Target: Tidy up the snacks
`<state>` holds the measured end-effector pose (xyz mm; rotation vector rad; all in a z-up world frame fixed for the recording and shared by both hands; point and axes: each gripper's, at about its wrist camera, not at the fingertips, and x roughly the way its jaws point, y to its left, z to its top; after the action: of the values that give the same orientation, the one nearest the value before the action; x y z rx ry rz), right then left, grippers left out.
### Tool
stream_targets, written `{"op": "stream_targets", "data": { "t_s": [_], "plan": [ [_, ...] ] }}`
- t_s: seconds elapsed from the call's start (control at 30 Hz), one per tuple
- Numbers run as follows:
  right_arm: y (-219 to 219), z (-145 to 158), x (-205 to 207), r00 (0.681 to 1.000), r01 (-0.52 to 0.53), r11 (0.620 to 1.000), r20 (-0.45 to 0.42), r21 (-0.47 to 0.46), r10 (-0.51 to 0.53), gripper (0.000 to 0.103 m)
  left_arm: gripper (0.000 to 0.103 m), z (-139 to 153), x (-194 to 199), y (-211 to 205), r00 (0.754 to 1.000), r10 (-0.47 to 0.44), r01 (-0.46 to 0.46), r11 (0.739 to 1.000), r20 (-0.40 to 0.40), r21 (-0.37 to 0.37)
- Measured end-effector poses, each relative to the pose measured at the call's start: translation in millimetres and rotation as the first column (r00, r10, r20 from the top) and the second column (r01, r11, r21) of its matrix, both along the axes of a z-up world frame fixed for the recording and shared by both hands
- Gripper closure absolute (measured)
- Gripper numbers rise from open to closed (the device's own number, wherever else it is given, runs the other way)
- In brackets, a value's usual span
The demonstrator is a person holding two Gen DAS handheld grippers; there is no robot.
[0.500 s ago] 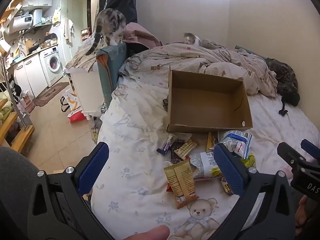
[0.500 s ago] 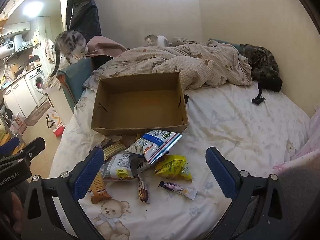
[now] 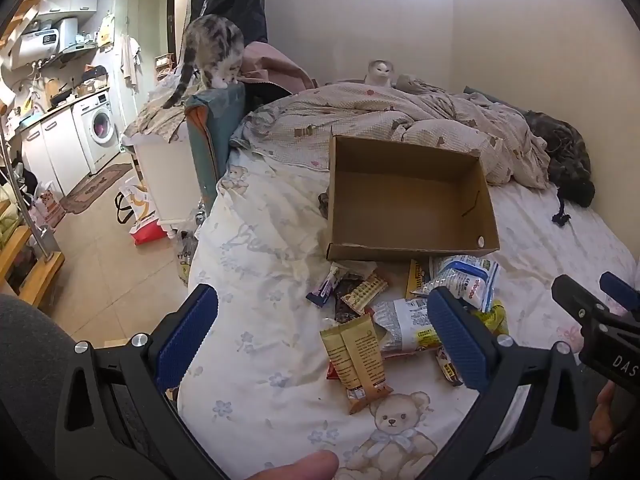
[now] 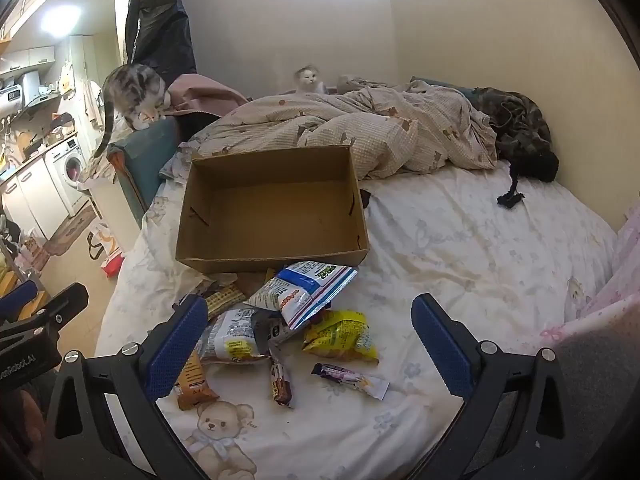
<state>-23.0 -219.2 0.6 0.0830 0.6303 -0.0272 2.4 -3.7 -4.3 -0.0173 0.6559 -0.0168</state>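
Our left gripper point(image 3: 320, 336) hovers with jaws wide and empty over the near-left edge of the snack pile, above the tan bar point(image 3: 356, 360). We take that loose outlier first, pinching across its narrow width. The cardboard box point(image 4: 272, 212) sits empty on the bed point(image 4: 460, 248), just behind the pile. Our right gripper point(image 4: 306, 346), equally wide and empty, can claim the yellow bag point(image 4: 340, 336) or purple bar point(image 4: 352, 378) between its jaws.

The left tongs point(image 3: 322, 336) stand wide apart and empty above a heap of snack packets point(image 3: 404, 312) on the bed point(image 3: 256, 248). Just behind the heap lies an open cardboard box point(image 3: 408, 200), empty. The right tongs point(image 3: 592, 296) show at the right edge, a tabby cat point(image 3: 212, 52) stands at the bed's left corner.
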Motion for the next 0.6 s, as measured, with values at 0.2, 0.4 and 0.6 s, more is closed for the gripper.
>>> {"op": "stream_targets", "data": {
  "t_s": [0.2, 0.4, 0.6],
  "plan": [
    [0.3, -0.8, -0.8, 1.000, 0.002, 1.000, -0.001, -0.002, -0.002, 0.000, 0.000, -0.9, 0.4, -1.3, 1.000, 0.002, -0.002, 1.000, -0.004, -0.004],
    [1.1, -1.6, -0.7, 1.000, 0.007, 1.000, -0.001, -0.002, -0.007, 0.000, 0.000, -1.1, -0.1, -1.4, 1.000, 0.003, -0.003, 1.000, -0.007, -0.011],
    [0.7, -1.4, -0.4, 1.000, 0.007, 1.000, -0.002, -0.002, -0.007, 0.000, 0.000, -1.2, 0.8, 0.4, 1.000, 0.001, -0.001, 1.000, -0.004, -0.011]
  ]
}}
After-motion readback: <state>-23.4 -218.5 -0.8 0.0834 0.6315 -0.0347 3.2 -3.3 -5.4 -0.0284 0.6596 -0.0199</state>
